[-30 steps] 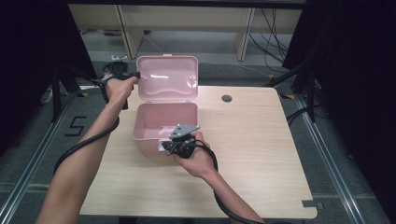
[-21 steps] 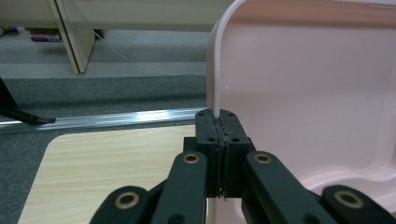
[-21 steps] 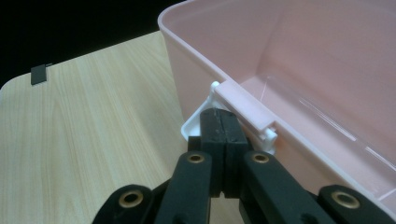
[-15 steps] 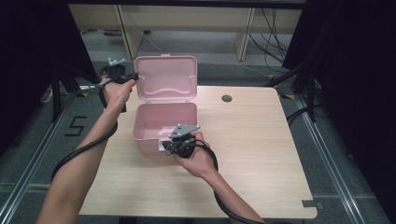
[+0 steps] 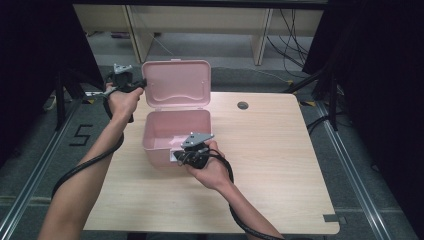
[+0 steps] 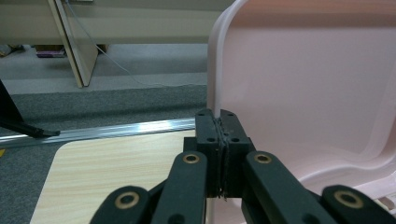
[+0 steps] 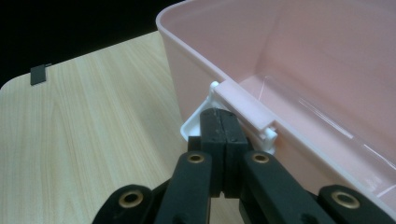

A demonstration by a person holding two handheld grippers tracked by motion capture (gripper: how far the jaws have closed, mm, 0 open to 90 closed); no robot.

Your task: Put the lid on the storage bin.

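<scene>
Pink box [image 5: 170,137] open on the counter [image 5: 270,165].
Left claw [image 6: 221,116] is clamped on the edge of the upright lid [image 5: 176,84]; right claw [image 7: 222,122] is closed on the white front latch [image 7: 198,122].

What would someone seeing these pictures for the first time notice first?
The open pink box near the table's far left, with its lid standing upright behind it. The left gripper has its jaws shut on the lid's left edge, and the right gripper has its jaws shut at the white latch on the box's near wall. The rest of the wooden table is bare.
</scene>
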